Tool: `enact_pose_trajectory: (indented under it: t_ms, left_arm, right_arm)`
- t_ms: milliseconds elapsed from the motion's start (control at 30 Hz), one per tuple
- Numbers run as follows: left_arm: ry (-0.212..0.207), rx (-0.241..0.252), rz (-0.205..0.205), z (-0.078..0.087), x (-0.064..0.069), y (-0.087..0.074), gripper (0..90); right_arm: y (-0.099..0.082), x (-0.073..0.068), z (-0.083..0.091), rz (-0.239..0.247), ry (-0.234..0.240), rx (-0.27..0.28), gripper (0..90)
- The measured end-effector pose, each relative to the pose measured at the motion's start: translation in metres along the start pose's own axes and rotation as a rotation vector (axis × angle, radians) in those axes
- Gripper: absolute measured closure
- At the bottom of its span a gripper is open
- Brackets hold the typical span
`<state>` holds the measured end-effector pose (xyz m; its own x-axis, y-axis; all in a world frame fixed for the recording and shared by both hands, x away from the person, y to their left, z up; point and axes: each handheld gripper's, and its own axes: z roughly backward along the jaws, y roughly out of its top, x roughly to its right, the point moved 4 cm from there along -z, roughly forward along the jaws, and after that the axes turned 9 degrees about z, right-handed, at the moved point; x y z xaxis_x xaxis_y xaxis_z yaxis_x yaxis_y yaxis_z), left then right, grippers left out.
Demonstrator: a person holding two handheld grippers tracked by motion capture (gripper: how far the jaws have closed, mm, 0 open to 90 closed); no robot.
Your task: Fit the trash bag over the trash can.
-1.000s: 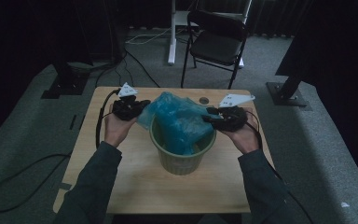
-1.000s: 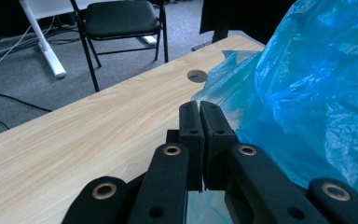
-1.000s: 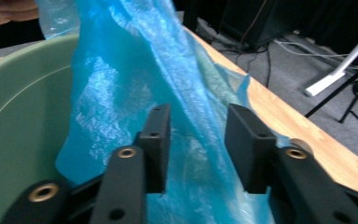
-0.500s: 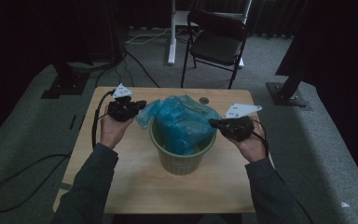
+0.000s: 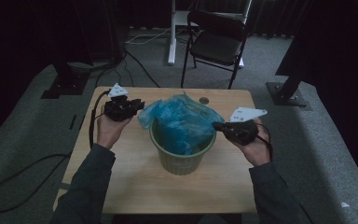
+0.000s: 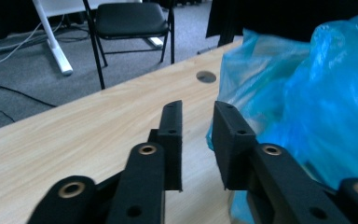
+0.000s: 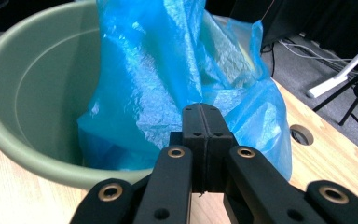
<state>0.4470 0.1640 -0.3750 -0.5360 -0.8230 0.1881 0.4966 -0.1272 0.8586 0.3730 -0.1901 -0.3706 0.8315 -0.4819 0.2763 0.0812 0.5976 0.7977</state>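
The thin, limp blue bag [image 5: 182, 123], draped in the green bin [image 5: 179, 158] mid-desk, is apparently pinched at its hem by the right gripper [image 7: 204, 122], closed; the left gripper [image 6: 196, 121] has just been opening, empty.

From my remote station I can read no text, label, brand, number or sign on anything in these three views
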Motion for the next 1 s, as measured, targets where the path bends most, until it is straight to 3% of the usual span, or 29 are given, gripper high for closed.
enact_pose_trajectory:
  t_ms: [333, 533, 667, 900, 1000]
  left_arm:
    - [-0.072, 0.059, 0.009, 0.013, 0.011, 0.018, 63.8]
    - [-0.163, 0.044, 0.008, 0.013, 0.024, 0.018, 59.3]
    - [-0.2, 0.017, -0.02, 0.01, 0.036, 0.013, 55.7]
    - [-0.156, -0.031, -0.068, 0.0, 0.044, -0.006, 51.2]
    - [-0.103, -0.042, -0.077, -0.003, 0.043, -0.01, 55.1]
  right_arm:
    - [0.006, -0.001, -0.006, 0.011, 0.006, 0.005, 89.9]
    - [0.007, -0.001, -0.007, 0.012, 0.003, 0.003, 89.9]
    - [0.006, -0.001, -0.006, 0.012, 0.002, 0.003, 89.8]
    - [0.003, 0.0, -0.003, 0.006, -0.003, 0.005, 89.7]
    - [0.002, 0.0, -0.002, 0.004, -0.005, 0.004, 89.8]
